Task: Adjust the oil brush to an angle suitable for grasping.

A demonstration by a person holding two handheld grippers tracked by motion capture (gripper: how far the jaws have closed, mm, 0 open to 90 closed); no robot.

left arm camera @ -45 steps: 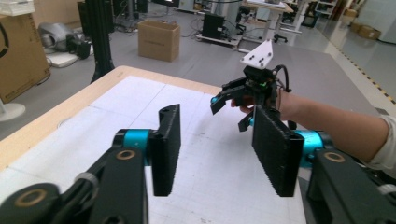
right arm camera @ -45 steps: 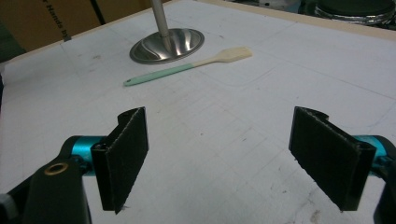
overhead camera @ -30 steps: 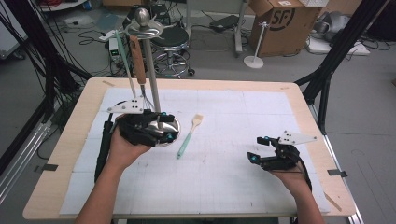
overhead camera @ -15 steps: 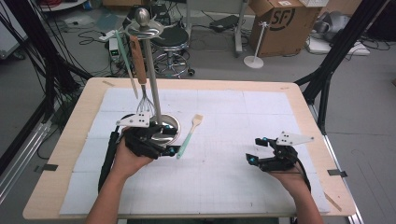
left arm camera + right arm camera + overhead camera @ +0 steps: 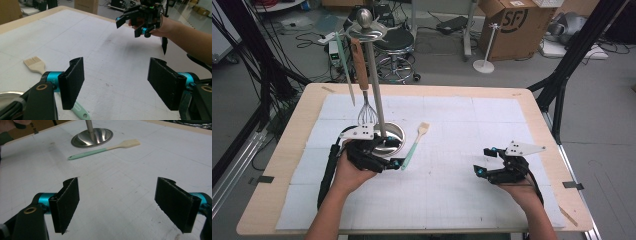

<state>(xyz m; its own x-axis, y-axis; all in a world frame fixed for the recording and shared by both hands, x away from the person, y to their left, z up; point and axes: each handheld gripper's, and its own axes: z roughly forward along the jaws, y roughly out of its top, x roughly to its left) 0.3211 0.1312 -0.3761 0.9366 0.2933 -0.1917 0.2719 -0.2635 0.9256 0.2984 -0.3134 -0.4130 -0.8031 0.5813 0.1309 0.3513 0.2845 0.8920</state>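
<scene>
Mint-handled brush (image 5: 413,145) lies flat just beside the steel stand base (image 5: 391,136), untouched, my left claw (image 5: 393,162) empty over its handle end, jaws having just been opening, so next I lower and close; my right claw (image 5: 484,161) idles open, empty.

The white mat (image 5: 452,165) lies bare across the middle and lower right of the high view, open for passage. At upper left the rack pole (image 5: 374,85) on its steel base (image 5: 393,134), the hanging whisk (image 5: 367,114) and, probably touching the base, the brush (image 5: 414,145) block the way.
</scene>
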